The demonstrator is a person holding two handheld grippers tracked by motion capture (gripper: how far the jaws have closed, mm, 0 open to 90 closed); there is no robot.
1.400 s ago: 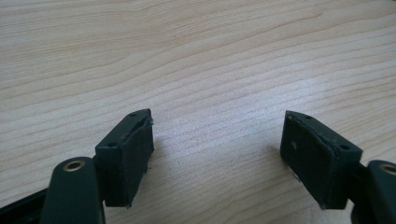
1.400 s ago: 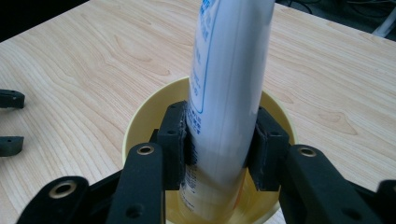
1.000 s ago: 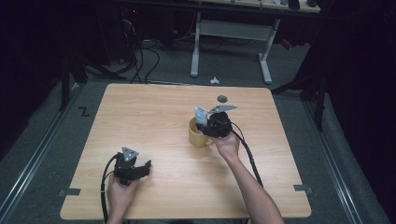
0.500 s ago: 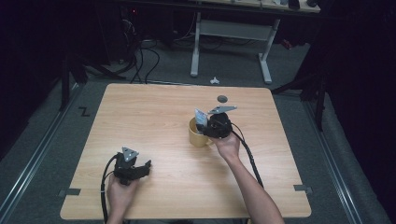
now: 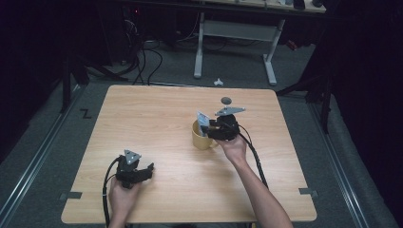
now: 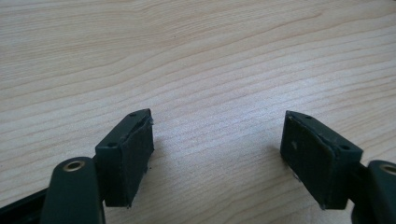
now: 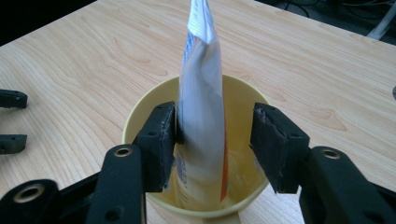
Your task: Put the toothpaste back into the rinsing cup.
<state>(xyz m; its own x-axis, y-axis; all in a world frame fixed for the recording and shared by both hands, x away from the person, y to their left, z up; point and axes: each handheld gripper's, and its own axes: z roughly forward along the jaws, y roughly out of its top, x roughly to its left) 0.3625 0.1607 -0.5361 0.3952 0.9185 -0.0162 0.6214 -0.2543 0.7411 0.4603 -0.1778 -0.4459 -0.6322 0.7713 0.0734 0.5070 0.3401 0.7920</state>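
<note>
Tube was seen standing upright in the yellow cup, crimped end up, base on the cup floor, just right of table centre in the high view. Right gripper was held at the cup rim with its jaws either side of the tube; they had just been opening. The left pad looked touching or just beside the tube, the right pad clearly apart from it, so nothing was clamped. Left gripper was parked low over bare table near the front edge, jaws apart, nothing between them.

Step was judged as release after dropping the tube in the cup. To be done well:
- jaws to be opened further until both pads are clear of the tube, since the near pad could drag it on exit
- gripper to be lifted straight up along the tube axis, not swung sideways
- cup rim not to be knocked; the cup is light and probably tips easily
- tube lean to be checked once clear; it was expected to settle against the wall

Left gripper was not needed unless the cup has to be steadied.
</note>
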